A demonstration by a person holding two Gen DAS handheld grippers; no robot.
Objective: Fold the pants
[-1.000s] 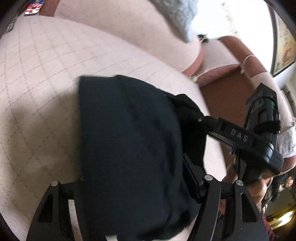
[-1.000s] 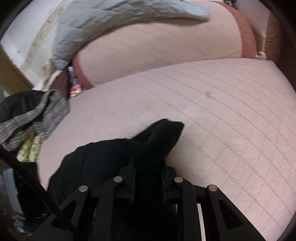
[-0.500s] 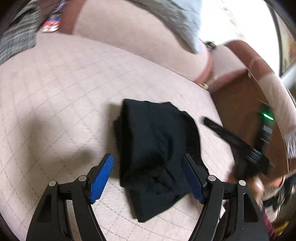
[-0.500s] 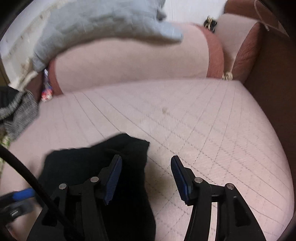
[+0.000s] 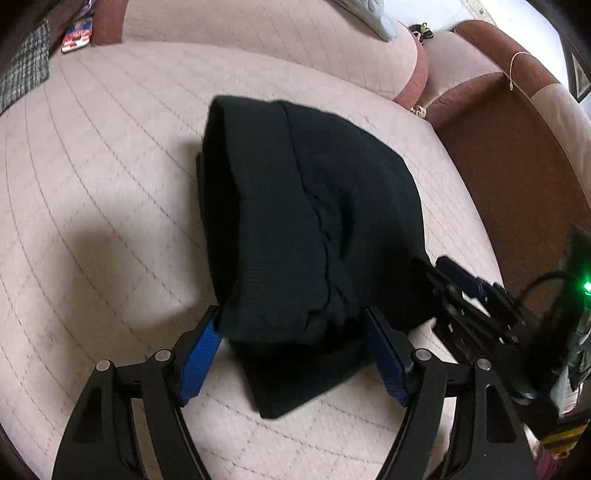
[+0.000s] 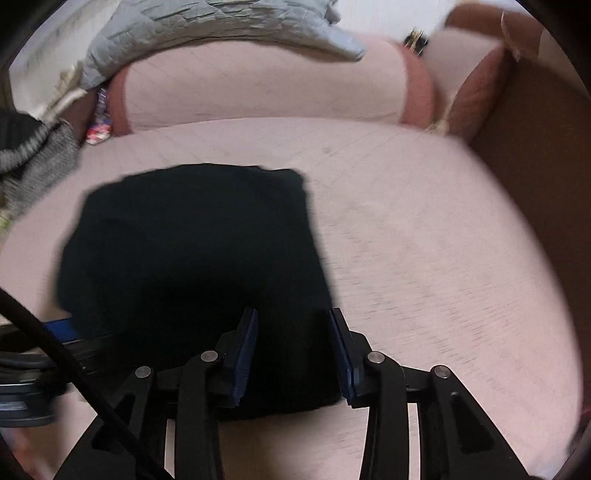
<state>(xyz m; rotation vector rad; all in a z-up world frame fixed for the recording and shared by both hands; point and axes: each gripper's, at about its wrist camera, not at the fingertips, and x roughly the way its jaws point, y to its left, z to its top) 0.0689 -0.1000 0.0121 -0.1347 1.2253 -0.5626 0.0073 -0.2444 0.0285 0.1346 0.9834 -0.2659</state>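
On the pink quilted sofa seat [image 5: 110, 184], the black pants [image 5: 295, 229] are seen as a compact multi-layer bundle, lying flat, centre of the left wrist view, with a thick rolled fold edge toward 10 o'clock.

Left gripper [image 5: 295, 354]: jaws wide apart, straddling the near end of the bundle at 6 o'clock; the blue pads [image 5: 201, 354] sit just beside the cloth, and a real clamp cannot be confirmed.

Right gripper [image 6: 291, 354]: jaws closing, with the bundle's near right corner between them; pad contact is not shown, the view being blurred.

Step judged: late stage, folds largely made, bundle being re-gripped or tidied.

Next move calls for both near corners to be pinched through all layers, so that no layer slips when the bundle is lifted or doubled toward 12 o'clock.

A grey blanket [image 6: 221, 33] is draped on the backrest at 12 o'clock, well apart.
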